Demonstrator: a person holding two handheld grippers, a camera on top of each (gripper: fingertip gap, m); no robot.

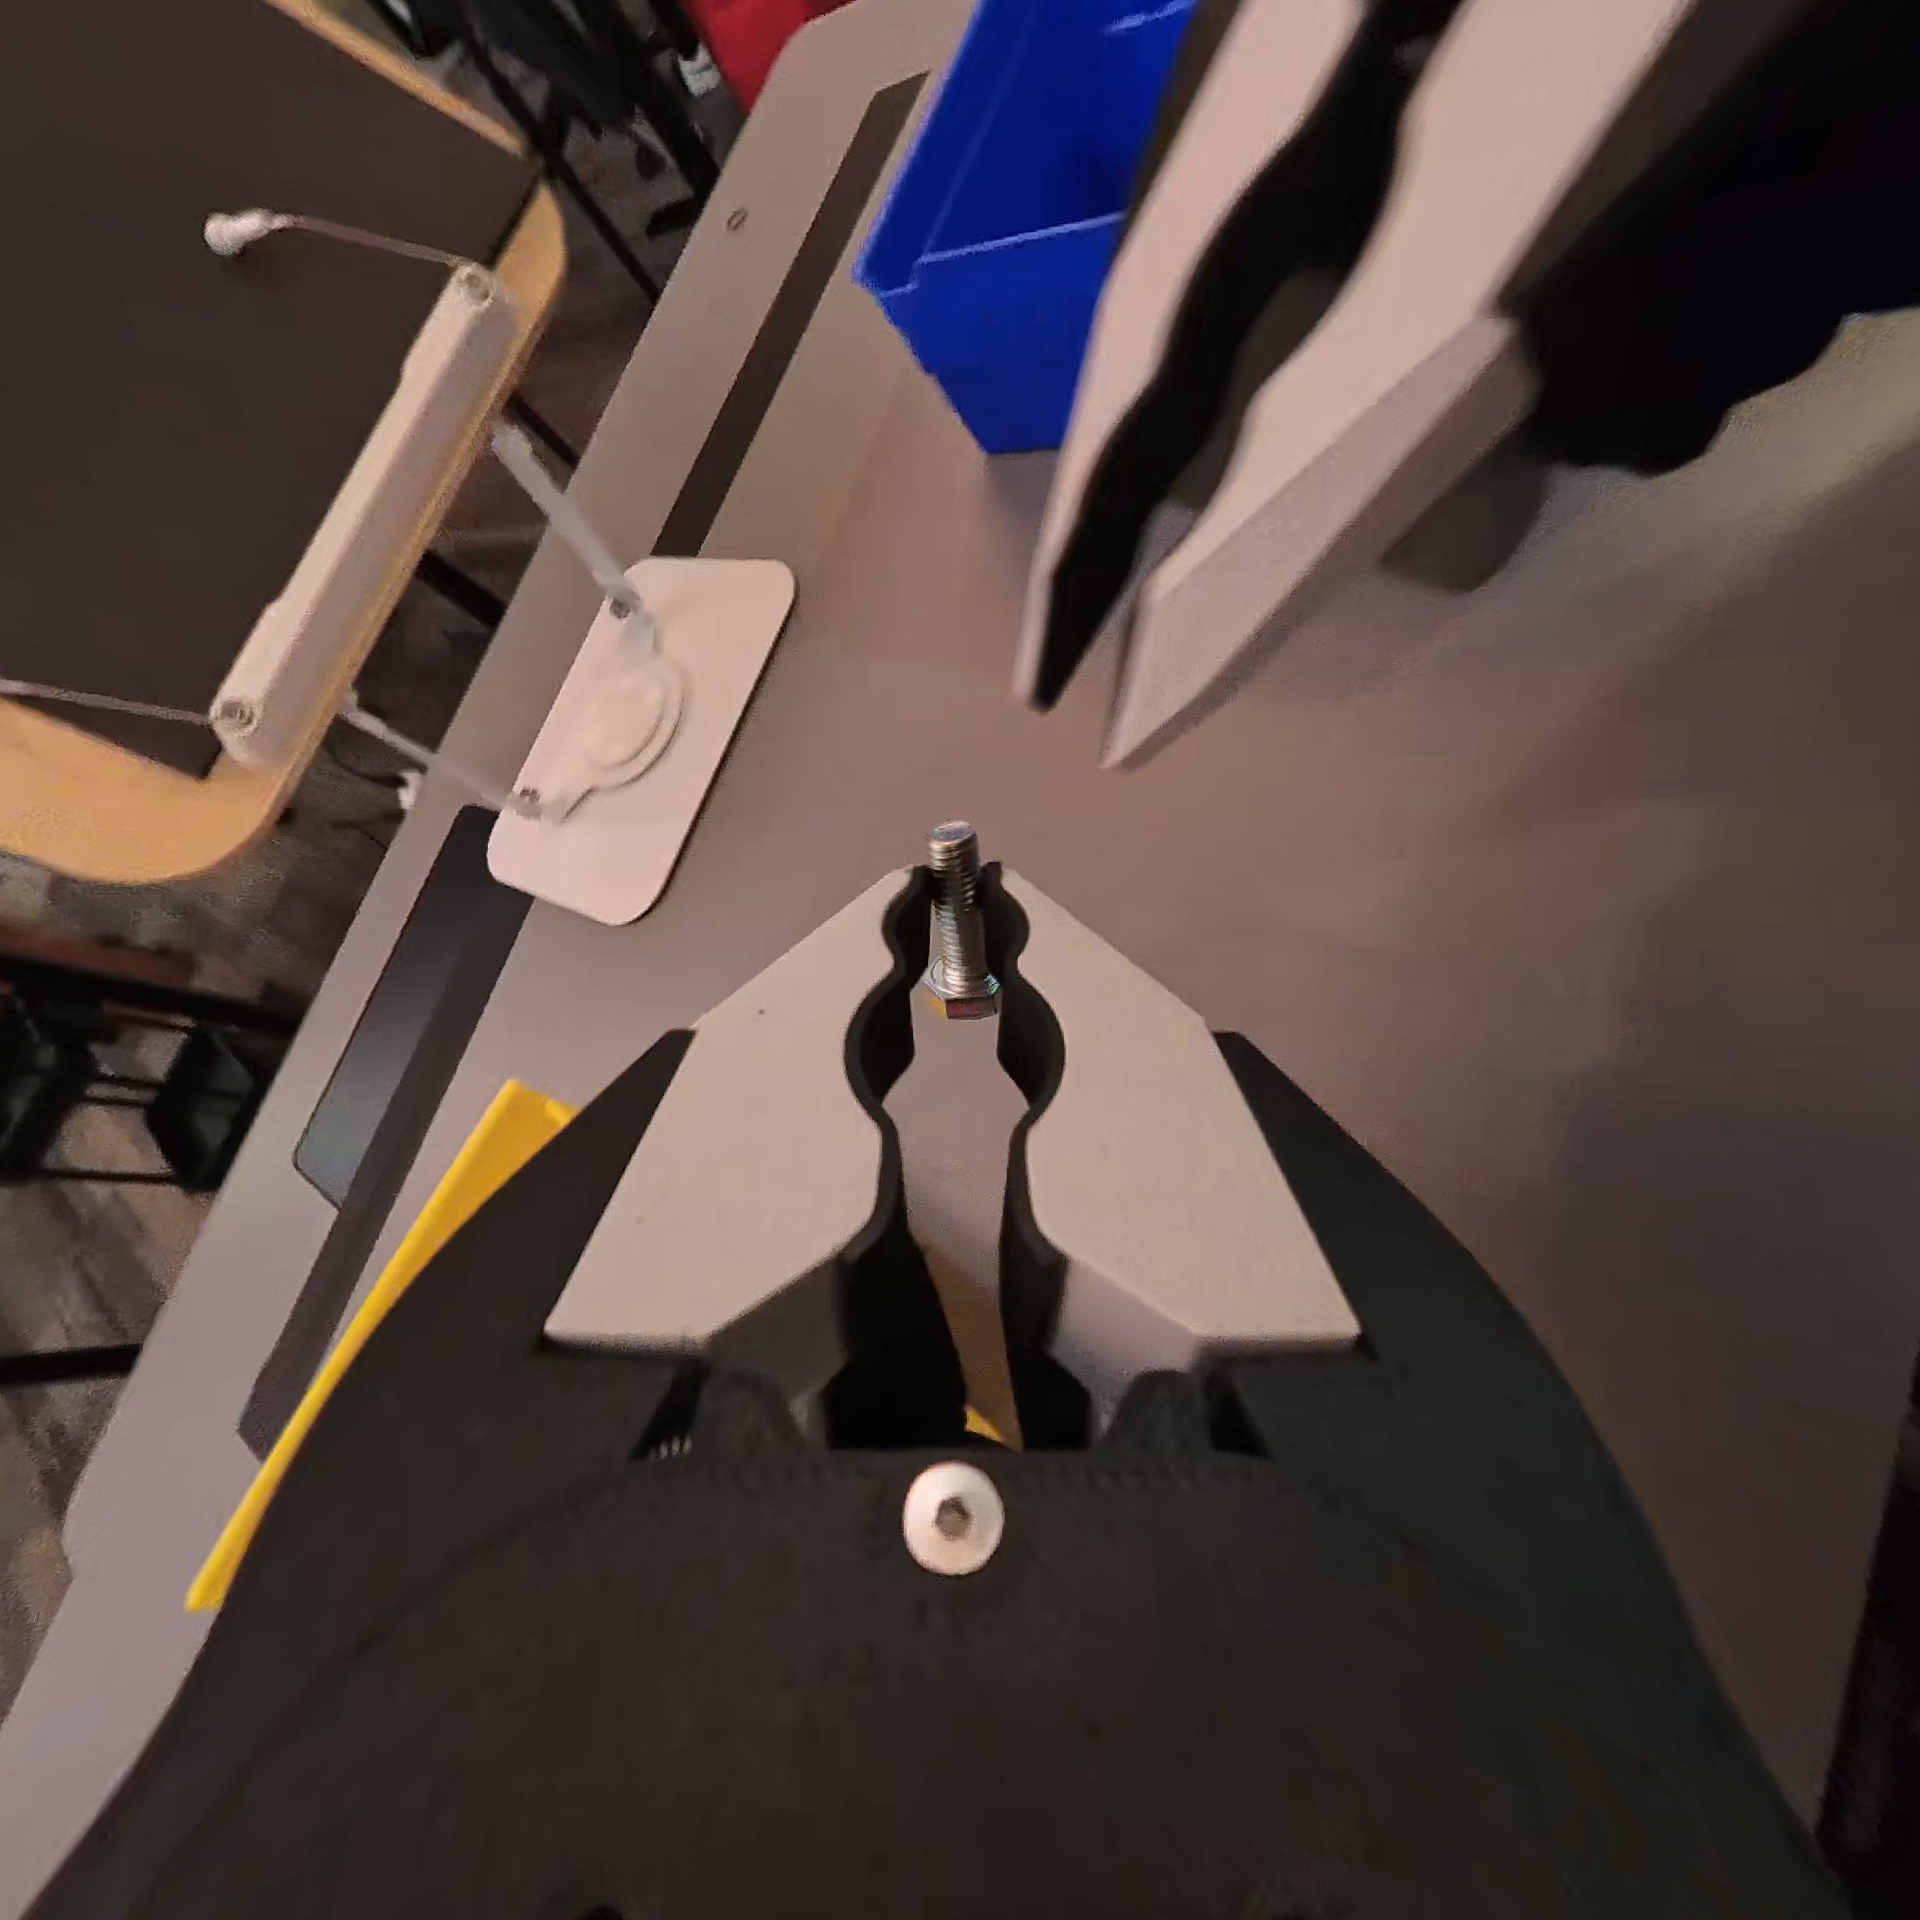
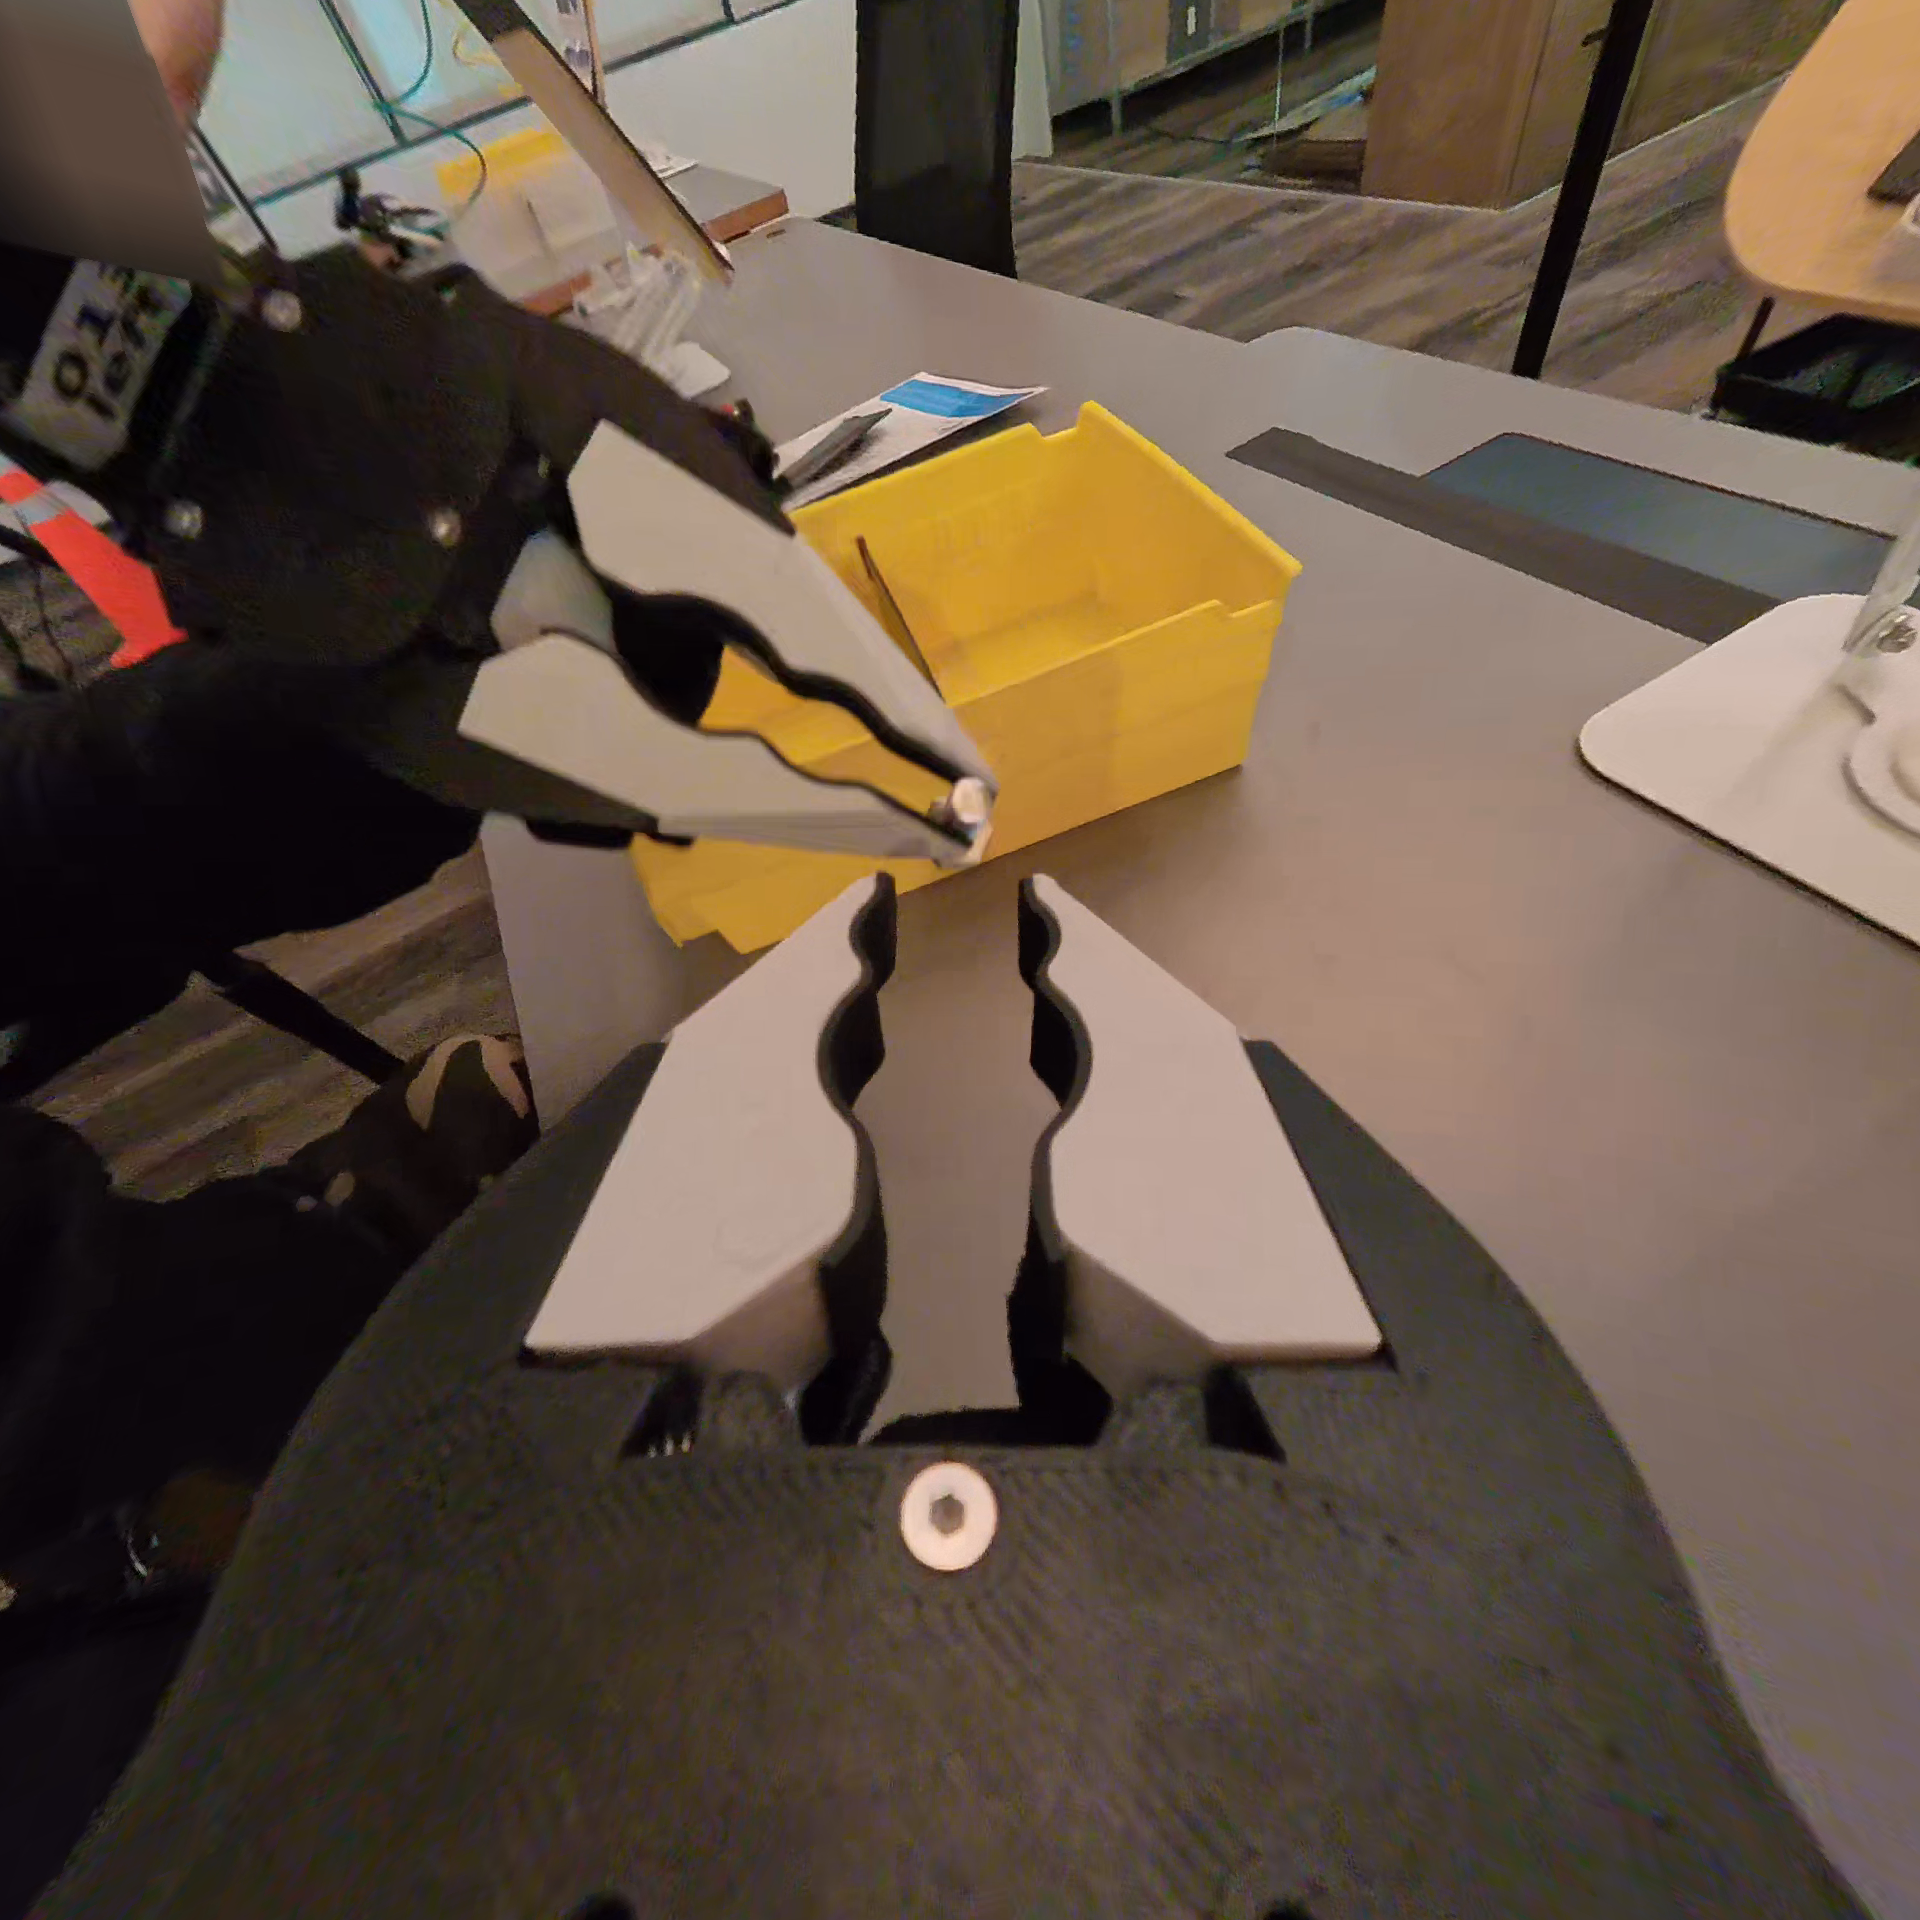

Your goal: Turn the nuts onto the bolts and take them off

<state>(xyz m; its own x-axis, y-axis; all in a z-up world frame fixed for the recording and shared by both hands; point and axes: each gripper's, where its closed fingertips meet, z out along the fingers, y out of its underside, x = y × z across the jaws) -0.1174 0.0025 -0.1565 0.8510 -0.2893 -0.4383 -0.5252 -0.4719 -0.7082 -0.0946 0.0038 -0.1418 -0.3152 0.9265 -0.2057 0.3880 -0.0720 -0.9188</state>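
1. The left gripper (image 1: pixel 954 883) has its two grey fingers pinched on a steel bolt (image 1: pixel 956 920). The shank lies in the groove between the fingertips, the hex head sits further back between the fingers, and the threaded end pokes out just past the tips.
2. The bolt's long axis runs along the fingers, so it points the way that gripper points: forward and away from the holder's hand, toward the right gripper in the right wrist view, where only its bright round end (image 2: pixel 966 805) shows at the tips.
3. I see no nut on the bare thread, and none between either pair of fingers, so I judge a nut has yet to go on, or has just come off; I cannot tell which.
4. A yellow bin (image 2: pixel 1039 644) sits behind the left fingers, and a blue bin (image 1: pixel 997 239) behind the right ones; any nuts inside are out of sight.
5. The right gripper (image 2: pixel 956 904) hangs just beside the bolt tip, fingers spread apart with nothing between them, above the grey table (image 2: pixel 1455 1039).
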